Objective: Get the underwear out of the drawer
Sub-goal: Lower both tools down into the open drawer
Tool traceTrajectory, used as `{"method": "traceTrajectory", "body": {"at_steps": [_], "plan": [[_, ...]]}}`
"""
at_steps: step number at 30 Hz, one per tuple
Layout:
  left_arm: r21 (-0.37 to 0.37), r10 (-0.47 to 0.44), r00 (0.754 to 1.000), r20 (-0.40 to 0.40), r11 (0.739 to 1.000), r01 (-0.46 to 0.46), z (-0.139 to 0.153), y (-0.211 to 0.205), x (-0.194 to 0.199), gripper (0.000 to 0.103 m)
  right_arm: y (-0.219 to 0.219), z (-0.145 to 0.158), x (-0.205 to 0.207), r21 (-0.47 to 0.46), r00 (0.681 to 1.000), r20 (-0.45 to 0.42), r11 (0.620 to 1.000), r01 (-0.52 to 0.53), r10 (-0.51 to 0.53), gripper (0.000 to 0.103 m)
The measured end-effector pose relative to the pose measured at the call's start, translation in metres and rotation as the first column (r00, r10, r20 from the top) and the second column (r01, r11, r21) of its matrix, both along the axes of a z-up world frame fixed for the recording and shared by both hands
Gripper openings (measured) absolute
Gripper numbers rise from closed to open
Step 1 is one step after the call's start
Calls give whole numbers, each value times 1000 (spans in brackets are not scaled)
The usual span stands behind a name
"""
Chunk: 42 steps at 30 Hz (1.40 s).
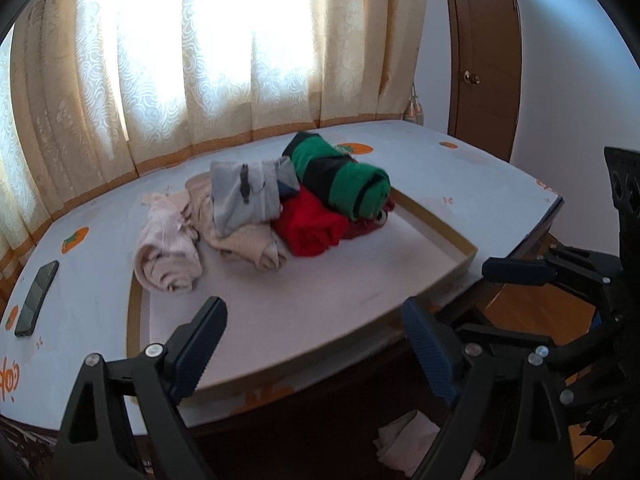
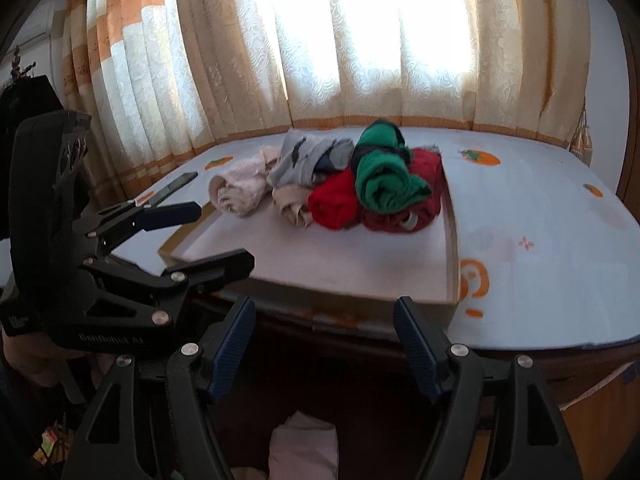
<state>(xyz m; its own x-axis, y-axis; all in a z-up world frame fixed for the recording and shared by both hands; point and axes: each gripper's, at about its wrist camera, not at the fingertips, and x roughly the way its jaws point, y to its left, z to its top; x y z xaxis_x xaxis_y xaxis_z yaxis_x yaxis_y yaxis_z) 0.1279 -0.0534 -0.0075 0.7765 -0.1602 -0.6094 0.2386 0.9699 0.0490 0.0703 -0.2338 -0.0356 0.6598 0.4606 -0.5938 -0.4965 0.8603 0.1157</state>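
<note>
Both tools are out in front of the cloth-covered surface, and neither carries anything. The left gripper has its fingers wide apart with only air between them; the right gripper has its fingers apart too, a touch narrower, also empty.

The job looks barely started. In the shallow, gold-edged cardboard drawer tray the rolled underwear sits in a cluster at the far end, toward twelve o'clock from both grippers, well apart from the fingers. Nothing appears lifted out yet, though the pale pink roll at ten o'clock overlaps the tray's left edge, and I cannot tell whether it rests inside or outside. Every roll is left to move, as far as I can judge.

In the left wrist view, the green-and-black striped roll lies on top, long axis running from eleven o'clock down to five, its coiled end facing the gripper. The bright red roll beneath it runs almost the same way. The grey roll and the beige knit roll lie more nearly twelve to six.

A dark phone lies at nine o'clock on the cloth.
</note>
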Motion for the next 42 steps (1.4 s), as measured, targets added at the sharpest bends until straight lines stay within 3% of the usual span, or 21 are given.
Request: {"method": "traceTrajectory", "body": {"at_steps": [15, 24, 28, 35, 42], "plan": [[41, 8, 995, -103, 999, -4, -49, 21, -42, 91, 1, -56, -22, -85, 993, -107, 995, -56, 47, 74], [92, -12, 971, -239, 995, 35, -87, 26, -58, 91, 8, -89, -26, -146, 974, -213, 983, -114, 81, 74], [65, -35, 941, -336, 996, 60, -101, 28, -60, 91, 13, -100, -24, -176, 962, -260, 975, -137, 88, 74], [25, -78, 857, -510, 994, 105, -127, 28, -59, 91, 26, -130, -20, -251, 914, -391, 943, -216, 105, 74], [-51, -120, 762, -636, 992, 114, -149, 29, -59, 91, 31, -149, -14, -246, 860, -498, 932, -266, 114, 74]]}}
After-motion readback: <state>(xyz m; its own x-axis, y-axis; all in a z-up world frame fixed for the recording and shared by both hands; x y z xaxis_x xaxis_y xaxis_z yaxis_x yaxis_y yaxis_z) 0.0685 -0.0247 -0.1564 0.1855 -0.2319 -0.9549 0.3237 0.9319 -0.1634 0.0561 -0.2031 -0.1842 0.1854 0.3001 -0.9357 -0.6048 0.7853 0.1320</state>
